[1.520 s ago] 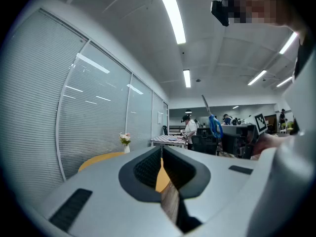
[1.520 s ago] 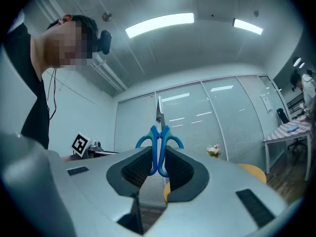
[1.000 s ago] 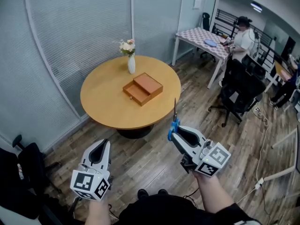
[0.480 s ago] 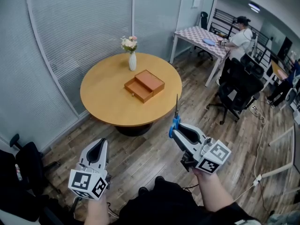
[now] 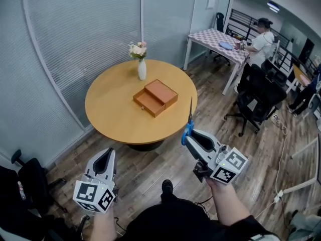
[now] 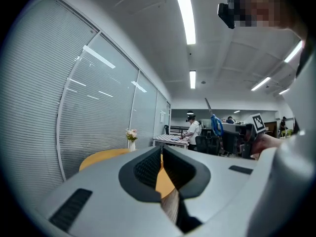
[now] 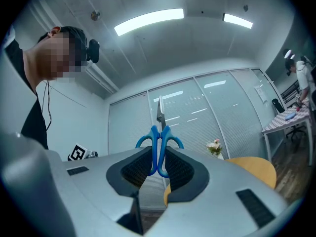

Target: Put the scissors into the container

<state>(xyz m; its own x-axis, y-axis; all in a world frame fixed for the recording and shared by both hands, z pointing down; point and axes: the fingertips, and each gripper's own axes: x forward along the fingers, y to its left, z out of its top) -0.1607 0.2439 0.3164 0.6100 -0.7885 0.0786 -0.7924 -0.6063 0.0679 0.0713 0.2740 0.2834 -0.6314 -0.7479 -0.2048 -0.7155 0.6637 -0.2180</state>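
Note:
My right gripper point(image 5: 189, 134) is shut on blue-handled scissors point(image 5: 188, 125), blades pointing up; the scissors point(image 7: 159, 142) show clamped between the pads in the right gripper view. The container is an orange wooden box with a pulled-out drawer point(image 5: 155, 97) on the round wooden table point(image 5: 110, 109), ahead and left of the right gripper. My left gripper point(image 5: 104, 160) hangs low at the left, over the floor, shut with nothing in it point(image 6: 162, 166).
A white vase with flowers point(image 5: 141, 64) stands at the table's far side. Glass walls with blinds point(image 5: 75, 29) run behind. A checkered table point(image 5: 218, 41), black office chairs point(image 5: 258, 102) and a seated person point(image 5: 261, 39) are at the right. Another chair point(image 5: 27, 182) is at the lower left.
The view has shifted slightly toward the table; the right gripper with the scissors has edged a little forward. The left gripper has barely moved.

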